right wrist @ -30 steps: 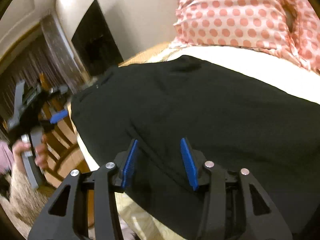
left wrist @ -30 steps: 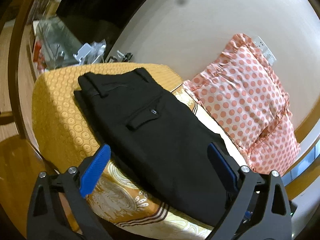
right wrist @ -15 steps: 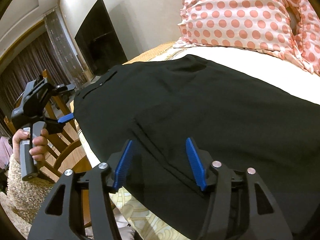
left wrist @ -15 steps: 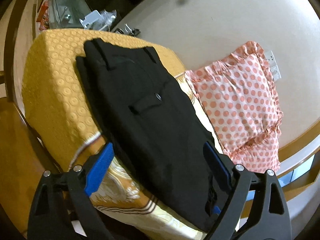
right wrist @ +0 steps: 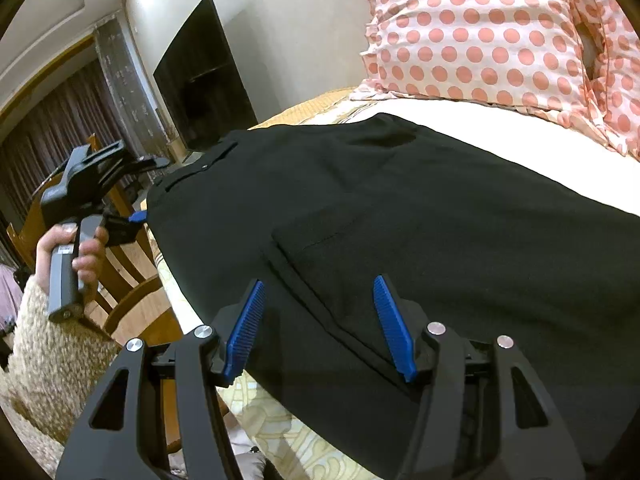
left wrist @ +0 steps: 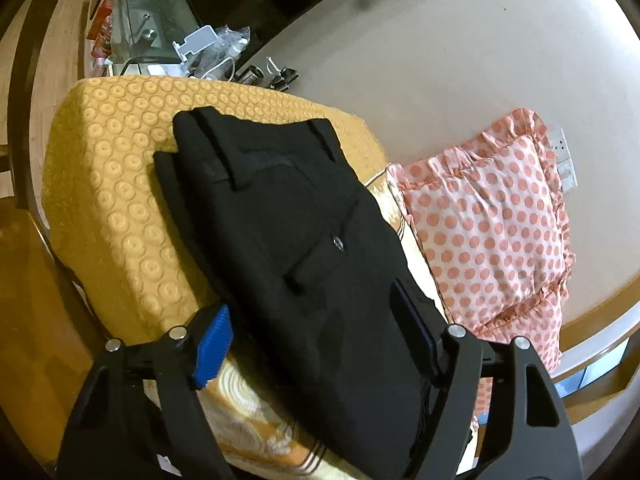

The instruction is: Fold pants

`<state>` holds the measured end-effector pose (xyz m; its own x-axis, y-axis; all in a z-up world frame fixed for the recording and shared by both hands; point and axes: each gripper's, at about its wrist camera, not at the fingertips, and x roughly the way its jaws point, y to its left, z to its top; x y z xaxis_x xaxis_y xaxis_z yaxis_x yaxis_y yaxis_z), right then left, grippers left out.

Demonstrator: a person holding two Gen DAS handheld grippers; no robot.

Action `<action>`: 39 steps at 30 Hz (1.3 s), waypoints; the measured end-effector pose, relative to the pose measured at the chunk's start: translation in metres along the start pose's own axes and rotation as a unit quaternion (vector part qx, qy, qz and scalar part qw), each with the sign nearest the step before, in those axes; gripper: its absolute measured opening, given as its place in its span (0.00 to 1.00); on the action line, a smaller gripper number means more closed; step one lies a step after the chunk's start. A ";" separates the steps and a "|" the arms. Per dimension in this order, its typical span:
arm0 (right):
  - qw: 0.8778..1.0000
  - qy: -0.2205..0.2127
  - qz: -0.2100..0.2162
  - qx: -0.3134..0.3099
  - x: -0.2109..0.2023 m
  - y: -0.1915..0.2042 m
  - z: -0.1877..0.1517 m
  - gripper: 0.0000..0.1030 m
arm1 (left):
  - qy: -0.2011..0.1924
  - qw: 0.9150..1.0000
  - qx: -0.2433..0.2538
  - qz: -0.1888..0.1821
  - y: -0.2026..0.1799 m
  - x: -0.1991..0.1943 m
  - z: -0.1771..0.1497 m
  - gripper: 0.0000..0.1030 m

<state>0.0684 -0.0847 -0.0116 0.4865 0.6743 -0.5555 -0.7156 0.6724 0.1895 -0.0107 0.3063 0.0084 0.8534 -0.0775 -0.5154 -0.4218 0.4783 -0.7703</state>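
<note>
Black pants lie flat along the bed, waistband at the far end, a buttoned back pocket facing up. They also fill the right wrist view. My left gripper is open and empty, its jaws spread wide over the pants near the bed's near edge. My right gripper is open and empty, hovering just above the black cloth near a seam. The left gripper also shows in the right wrist view, held in a hand at the pants' waist end.
A pink polka-dot pillow leans on the wall behind the pants, also in the right wrist view. The bed has a yellow patterned cover. Clutter and a glass shelf stand beyond the bed. A wooden chair stands beside the bed.
My left gripper has closed in on the pants' side edge and its view has tilted. My right gripper has opened a little wider and stayed over the cloth.
</note>
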 end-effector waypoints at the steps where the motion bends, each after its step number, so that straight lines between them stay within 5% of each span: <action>1: 1.000 0.000 -0.004 -0.011 -0.001 0.002 -0.001 0.57 | -0.004 1.000 0.006 0.007 -0.002 0.002 0.001 0.65; 5: 1.000 -0.015 0.020 0.013 -0.016 -0.009 -0.002 0.58 | -0.009 0.998 0.034 0.057 -0.008 0.010 0.002 0.27; 8: 0.998 -0.041 0.014 0.051 -0.036 -0.031 -0.002 0.59 | -0.011 0.997 0.047 0.063 -0.011 0.006 0.003 0.18; 15: 0.990 -0.085 -0.022 0.110 -0.083 -0.075 -0.014 0.60 | -0.047 0.979 0.179 0.087 -0.084 -0.009 -0.007 0.12; 21: 0.969 -0.145 -0.081 0.186 -0.141 -0.126 -0.041 0.61 | -0.056 0.943 0.325 0.042 -0.195 -0.012 -0.052 0.12; 25: 0.951 -0.172 -0.121 0.225 -0.174 -0.148 -0.061 0.61 | -0.039 0.896 0.442 -0.030 -0.275 -0.010 -0.120 0.12; 29: 0.936 -0.191 -0.152 0.254 -0.197 -0.165 -0.081 0.62 | 0.022 0.841 0.527 -0.123 -0.324 -0.002 -0.208 0.12; 33: 0.926 -0.189 -0.170 0.279 -0.205 -0.175 -0.098 0.62 | 0.122 0.758 0.622 -0.155 -0.324 0.022 -0.318 0.12; 34: 0.924 -0.186 -0.174 0.285 -0.206 -0.178 -0.103 0.62 | 0.143 0.744 0.636 -0.145 -0.317 0.030 -0.335 0.11; 36: 0.922 -0.179 -0.181 0.293 -0.204 -0.182 -0.108 0.62 | 0.177 0.721 0.657 -0.129 -0.297 0.047 -0.363 0.11; 39: 0.919 -0.170 -0.183 0.305 -0.201 -0.189 -0.113 0.62 | 0.190 0.711 0.665 -0.123 -0.286 0.050 -0.375 0.11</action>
<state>0.0488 -0.3819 -0.0272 0.8411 0.3556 -0.4075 -0.1084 0.8491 0.5170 0.0380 -0.1623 0.0618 0.6000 -0.4125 -0.6855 0.6056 0.7941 0.0523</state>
